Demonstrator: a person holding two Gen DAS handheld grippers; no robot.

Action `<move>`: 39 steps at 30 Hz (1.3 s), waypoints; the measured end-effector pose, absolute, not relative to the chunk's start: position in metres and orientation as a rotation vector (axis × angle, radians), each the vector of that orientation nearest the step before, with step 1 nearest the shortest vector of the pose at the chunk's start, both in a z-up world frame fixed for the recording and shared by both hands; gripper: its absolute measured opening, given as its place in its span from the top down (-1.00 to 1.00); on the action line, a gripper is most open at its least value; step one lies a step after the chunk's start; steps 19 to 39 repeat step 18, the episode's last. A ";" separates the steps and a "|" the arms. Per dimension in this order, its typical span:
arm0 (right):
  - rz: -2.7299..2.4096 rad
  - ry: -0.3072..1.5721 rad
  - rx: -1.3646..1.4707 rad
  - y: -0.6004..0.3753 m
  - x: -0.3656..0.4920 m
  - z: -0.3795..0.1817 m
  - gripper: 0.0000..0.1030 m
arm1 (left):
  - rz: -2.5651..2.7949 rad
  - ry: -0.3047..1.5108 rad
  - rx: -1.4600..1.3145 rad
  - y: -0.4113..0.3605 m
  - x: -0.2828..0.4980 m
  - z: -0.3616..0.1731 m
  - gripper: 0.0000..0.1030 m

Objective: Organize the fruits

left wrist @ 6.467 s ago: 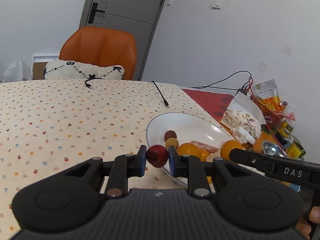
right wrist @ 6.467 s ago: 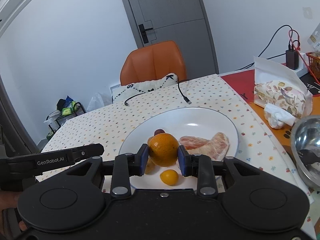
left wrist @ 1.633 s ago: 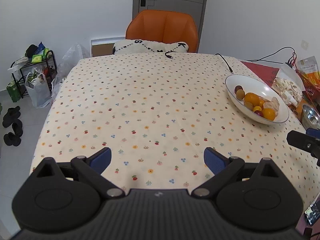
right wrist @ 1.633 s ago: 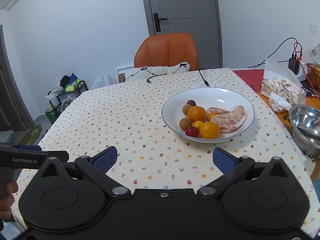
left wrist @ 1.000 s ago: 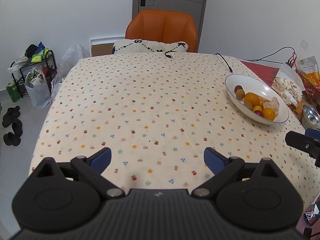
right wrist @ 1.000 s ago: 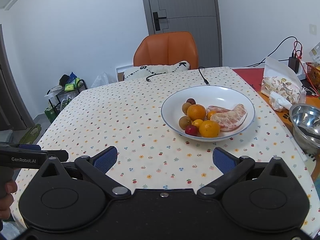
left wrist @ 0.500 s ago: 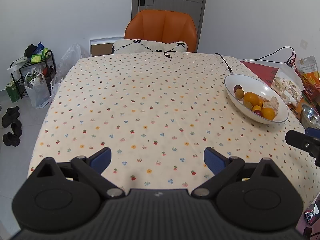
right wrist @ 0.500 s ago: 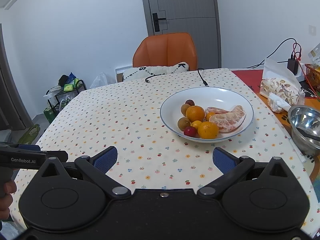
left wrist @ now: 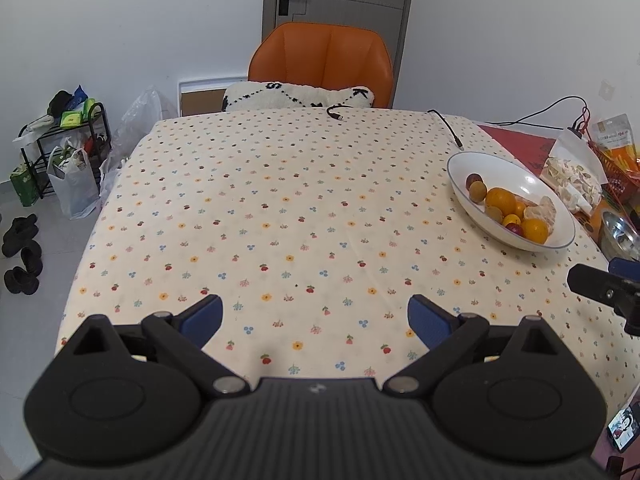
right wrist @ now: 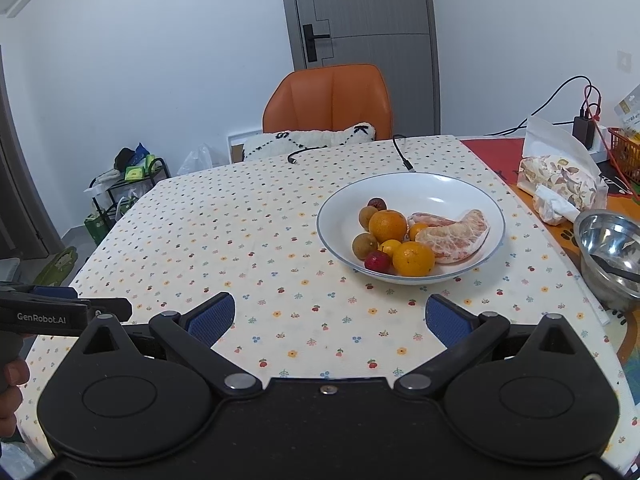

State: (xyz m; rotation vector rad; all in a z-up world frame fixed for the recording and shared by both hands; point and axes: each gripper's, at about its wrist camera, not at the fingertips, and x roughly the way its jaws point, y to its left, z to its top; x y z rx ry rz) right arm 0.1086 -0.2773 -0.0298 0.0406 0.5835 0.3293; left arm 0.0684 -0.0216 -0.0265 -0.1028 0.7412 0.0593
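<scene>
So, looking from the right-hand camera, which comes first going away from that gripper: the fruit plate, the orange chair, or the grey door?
From the right gripper:
1. White plate of fruit, on the table just ahead, slightly right.
2. Orange chair, behind the table's far edge.
3. Grey door, in the back wall behind the chair.

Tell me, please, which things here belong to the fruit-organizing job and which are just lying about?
Part of the job: white plate; oranges; peeled pomelo pieces; small red fruit; brown round fruits; left gripper and right gripper, both open and empty.

Lying about: steel bowl; snack bag; charging cables; orange chair.
</scene>
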 end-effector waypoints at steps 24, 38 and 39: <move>0.318 0.572 0.039 -0.281 0.108 -0.027 -1.00 | 0.037 0.686 -0.113 -0.022 0.064 -0.016 -0.90; 0.318 0.572 0.039 -0.281 0.108 -0.027 -1.00 | 0.037 0.686 -0.113 -0.022 0.064 -0.016 -0.90; 0.318 0.572 0.039 -0.281 0.108 -0.027 -1.00 | 0.037 0.686 -0.113 -0.022 0.064 -0.016 -0.90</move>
